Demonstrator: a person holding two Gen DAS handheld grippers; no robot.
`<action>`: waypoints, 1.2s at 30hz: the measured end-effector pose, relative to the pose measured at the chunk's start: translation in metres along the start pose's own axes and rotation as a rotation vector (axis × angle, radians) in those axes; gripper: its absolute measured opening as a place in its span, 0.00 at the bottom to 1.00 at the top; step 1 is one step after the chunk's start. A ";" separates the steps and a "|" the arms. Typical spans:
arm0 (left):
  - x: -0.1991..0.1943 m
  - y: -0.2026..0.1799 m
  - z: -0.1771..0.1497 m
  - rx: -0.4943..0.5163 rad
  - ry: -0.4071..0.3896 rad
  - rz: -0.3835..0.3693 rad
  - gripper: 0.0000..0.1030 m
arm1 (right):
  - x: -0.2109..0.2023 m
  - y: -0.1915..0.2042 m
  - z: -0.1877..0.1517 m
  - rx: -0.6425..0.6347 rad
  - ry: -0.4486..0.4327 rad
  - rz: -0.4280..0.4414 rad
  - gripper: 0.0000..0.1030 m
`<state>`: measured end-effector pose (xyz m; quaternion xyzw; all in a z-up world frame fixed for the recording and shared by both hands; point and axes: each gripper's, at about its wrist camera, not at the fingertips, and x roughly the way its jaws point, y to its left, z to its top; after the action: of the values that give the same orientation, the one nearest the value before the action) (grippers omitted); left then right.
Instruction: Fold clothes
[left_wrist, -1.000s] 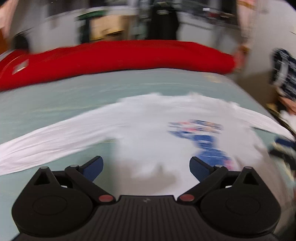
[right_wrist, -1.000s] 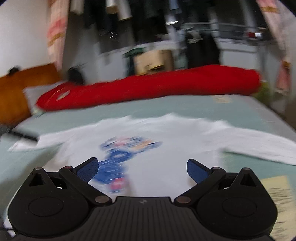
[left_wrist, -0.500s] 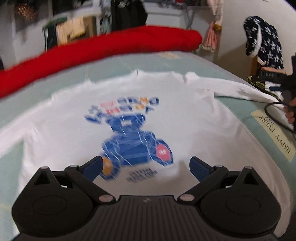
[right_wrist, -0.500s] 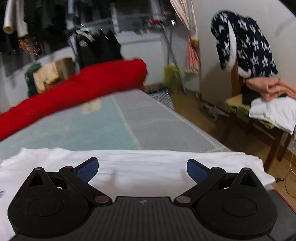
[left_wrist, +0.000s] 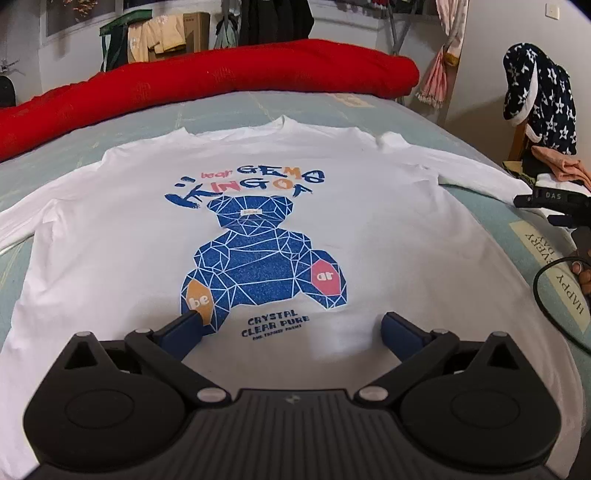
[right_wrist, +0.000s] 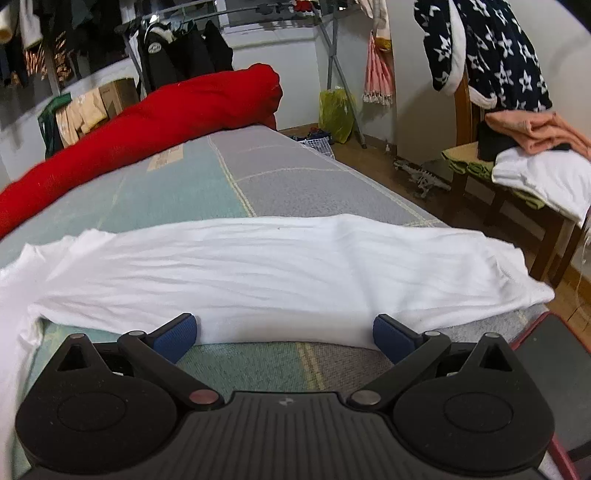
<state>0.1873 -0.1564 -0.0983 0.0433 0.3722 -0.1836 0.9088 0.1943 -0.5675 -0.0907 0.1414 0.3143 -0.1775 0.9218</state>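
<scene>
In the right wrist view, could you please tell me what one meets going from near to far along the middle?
Right hand-held gripper → white sleeve lying across the bed → bare mattress → red rolled blanket → dark jackets on a rack.

Your left gripper (left_wrist: 291, 326) and right gripper (right_wrist: 282, 332) look the same: black ribbed body, two round black discs, silver and reddish screws on the linkage arms, and blue pads (right_wrist: 175, 336) on the fingers
</scene>
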 end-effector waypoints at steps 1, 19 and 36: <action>0.000 0.001 -0.001 0.001 -0.006 -0.003 0.99 | -0.001 0.001 0.000 -0.009 0.001 -0.007 1.00; -0.007 0.011 -0.001 -0.020 -0.014 -0.053 0.99 | -0.010 -0.022 0.020 0.088 -0.011 -0.121 1.00; -0.005 0.014 0.002 -0.026 0.029 -0.042 0.99 | -0.009 -0.051 0.012 0.165 0.048 -0.111 1.00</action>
<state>0.1910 -0.1420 -0.0942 0.0265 0.3884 -0.1973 0.8997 0.1725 -0.6154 -0.0837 0.2035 0.3280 -0.2502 0.8879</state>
